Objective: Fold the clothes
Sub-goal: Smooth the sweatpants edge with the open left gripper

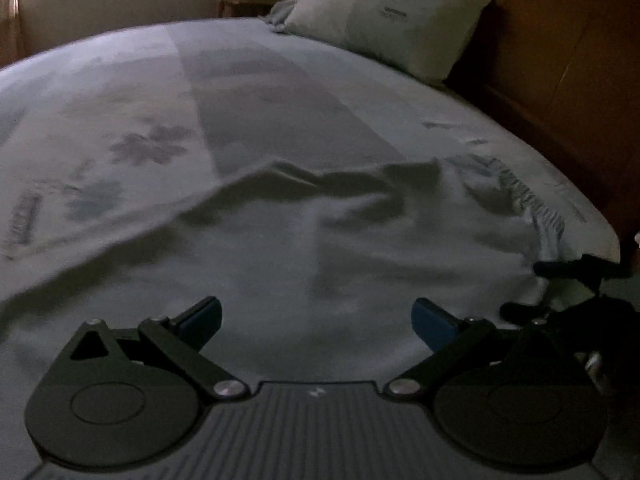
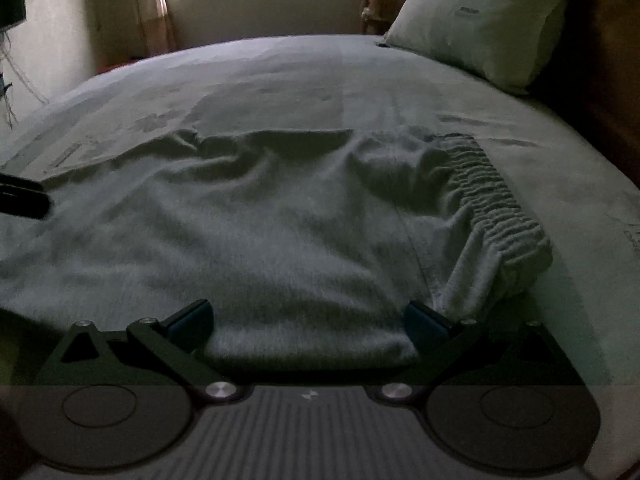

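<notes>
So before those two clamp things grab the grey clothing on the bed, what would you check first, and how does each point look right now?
1. Left gripper open and free: ok, jaws spread, nothing between them.
2. Right gripper open: ok, jaws spread either side of the near edge of the grey garment.
3. Garment lying flat: not ok, it is wrinkled, with ridges across the middle.
4. Elastic waistband located: ok, at the garment's right end.
5. Room on the bed for folding: ok, the pillow sits far off by the headboard.
6. Garment's near edge inside the left jaws: cannot tell.
</notes>
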